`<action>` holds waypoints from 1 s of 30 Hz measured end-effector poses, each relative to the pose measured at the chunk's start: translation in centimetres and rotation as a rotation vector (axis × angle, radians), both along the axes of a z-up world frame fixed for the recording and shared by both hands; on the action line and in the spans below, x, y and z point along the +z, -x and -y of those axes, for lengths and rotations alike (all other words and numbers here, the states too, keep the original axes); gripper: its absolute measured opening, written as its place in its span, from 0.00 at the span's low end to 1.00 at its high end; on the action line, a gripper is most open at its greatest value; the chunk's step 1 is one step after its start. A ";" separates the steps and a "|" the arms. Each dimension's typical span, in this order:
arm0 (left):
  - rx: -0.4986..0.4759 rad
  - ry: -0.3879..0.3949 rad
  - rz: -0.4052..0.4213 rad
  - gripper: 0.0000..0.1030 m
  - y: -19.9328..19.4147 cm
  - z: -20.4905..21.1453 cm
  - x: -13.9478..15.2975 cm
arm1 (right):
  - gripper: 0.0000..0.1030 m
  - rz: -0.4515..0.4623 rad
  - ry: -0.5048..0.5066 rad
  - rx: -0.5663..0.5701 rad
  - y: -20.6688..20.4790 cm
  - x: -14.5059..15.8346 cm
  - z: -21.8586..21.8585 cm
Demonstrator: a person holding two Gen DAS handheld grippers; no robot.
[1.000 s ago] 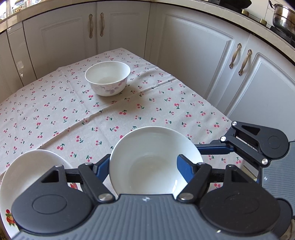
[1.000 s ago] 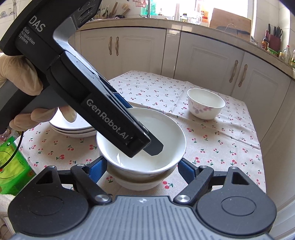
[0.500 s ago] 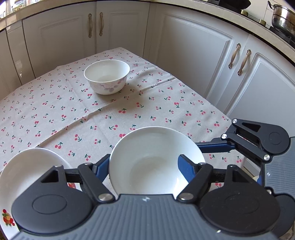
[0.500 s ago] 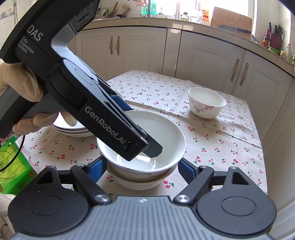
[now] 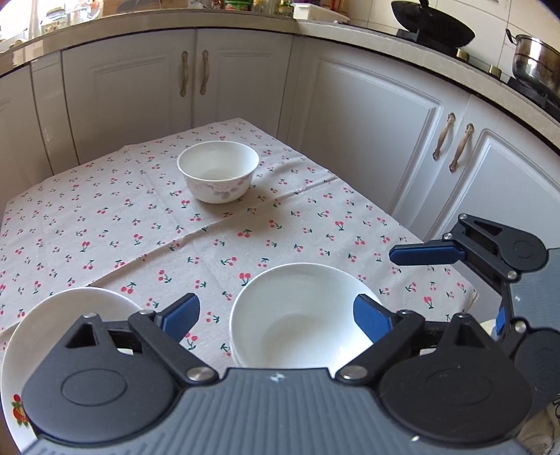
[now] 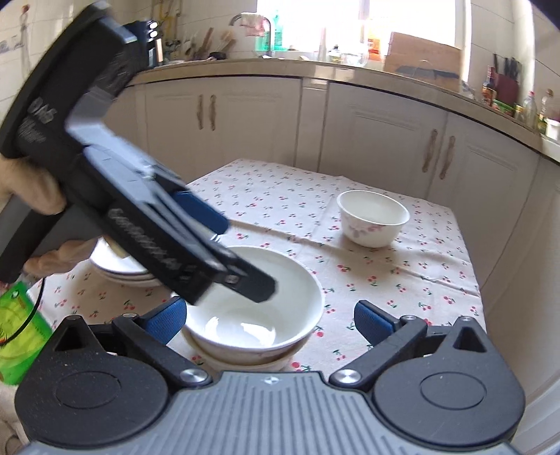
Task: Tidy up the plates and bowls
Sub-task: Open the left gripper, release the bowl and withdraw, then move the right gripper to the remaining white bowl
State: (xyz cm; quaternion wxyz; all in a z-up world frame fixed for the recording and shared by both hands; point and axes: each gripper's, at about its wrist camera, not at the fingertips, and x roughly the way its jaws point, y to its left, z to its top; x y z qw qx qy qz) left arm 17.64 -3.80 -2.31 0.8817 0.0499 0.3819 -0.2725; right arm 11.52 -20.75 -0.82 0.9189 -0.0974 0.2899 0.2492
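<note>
A stack of white bowls (image 5: 297, 322) (image 6: 259, 315) rests on the cherry-print tablecloth (image 5: 140, 231). My left gripper (image 5: 276, 316) is open above it, fingers wide of the top bowl's rim; it also shows in the right wrist view (image 6: 241, 266). My right gripper (image 6: 269, 320) is open and empty, its fingers either side of the stack. A small flower-patterned bowl (image 5: 217, 170) (image 6: 373, 217) stands alone at the far side. A stack of white plates (image 5: 59, 336) (image 6: 119, 269) lies at the left.
White cabinets (image 5: 367, 140) surround the table on the far and right sides. A green packet (image 6: 17, 336) lies at the left table edge. A wok (image 5: 432, 31) and a steel pot (image 5: 535, 66) sit on the counter.
My left gripper has opened, let go of the top bowl and lifted back. The bowl now rests on the stack. My right gripper has also drawn back a little.
</note>
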 end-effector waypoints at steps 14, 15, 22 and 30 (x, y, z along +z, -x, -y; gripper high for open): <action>0.035 0.021 0.064 0.92 2.0 -2.5 0.1 | 1.00 0.001 0.049 -0.021 -0.4 0.0 -0.3; 0.036 0.023 0.066 0.92 1.9 -2.8 0.1 | 1.00 0.003 0.054 -0.022 -0.5 0.1 -0.3; 0.011 0.038 0.089 0.92 -0.4 -3.4 1.4 | 1.00 0.041 0.112 -0.037 -2.1 1.5 0.7; -0.005 0.029 0.087 0.92 -5.3 -2.7 1.8 | 1.00 0.065 0.175 -0.039 -6.2 3.5 2.0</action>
